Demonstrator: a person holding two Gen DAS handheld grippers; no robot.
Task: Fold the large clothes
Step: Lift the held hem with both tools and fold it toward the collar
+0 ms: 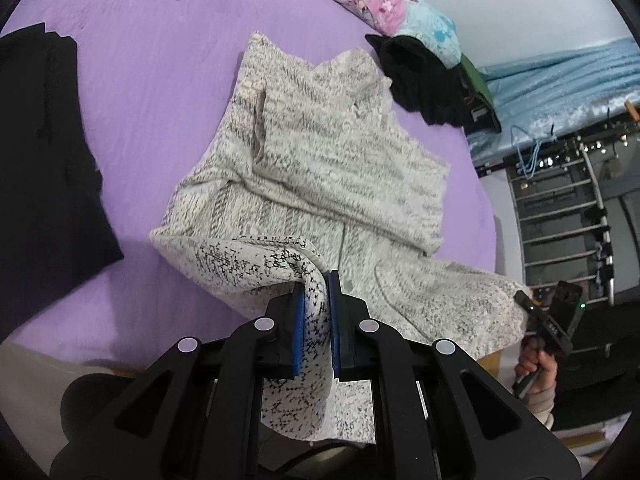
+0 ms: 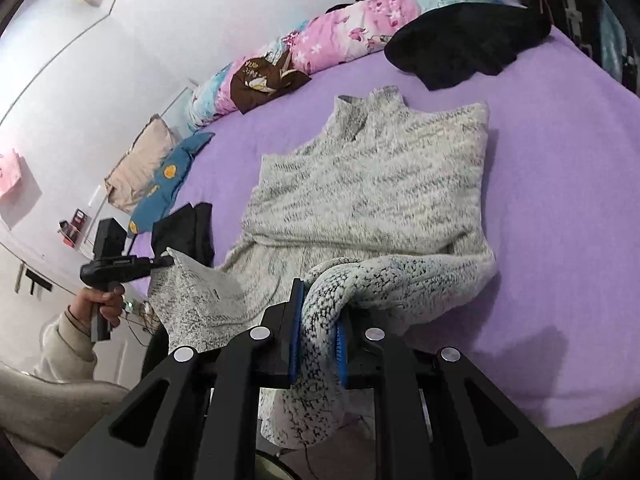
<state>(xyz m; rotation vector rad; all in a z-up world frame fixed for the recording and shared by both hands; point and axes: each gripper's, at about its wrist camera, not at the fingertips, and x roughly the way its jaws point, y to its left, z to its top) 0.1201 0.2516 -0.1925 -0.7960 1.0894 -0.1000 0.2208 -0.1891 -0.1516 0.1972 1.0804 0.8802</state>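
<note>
A grey-and-white speckled knit sweater (image 1: pixel 320 152) lies on the purple bed, collar at the far end, sleeves folded across the body; it also shows in the right wrist view (image 2: pixel 372 192). My left gripper (image 1: pixel 316 284) is shut on the sweater's hem at its near left corner, cloth bunched between the blue pads. My right gripper (image 2: pixel 318 292) is shut on the hem at the near right corner. Each gripper shows in the other's view, the right one (image 1: pixel 528 300) and the left one (image 2: pixel 164 260), both lifting the hem above the bed's near edge.
A folded black garment (image 1: pixel 44 168) lies left of the sweater. A crumpled black garment (image 2: pixel 464 40) lies beyond the collar. A floral quilt (image 2: pixel 340 36) and pillows (image 2: pixel 140 164) line the far wall. The purple bed sheet (image 2: pixel 560 240) extends to the right. A metal ladder (image 1: pixel 560 208) stands off the bed.
</note>
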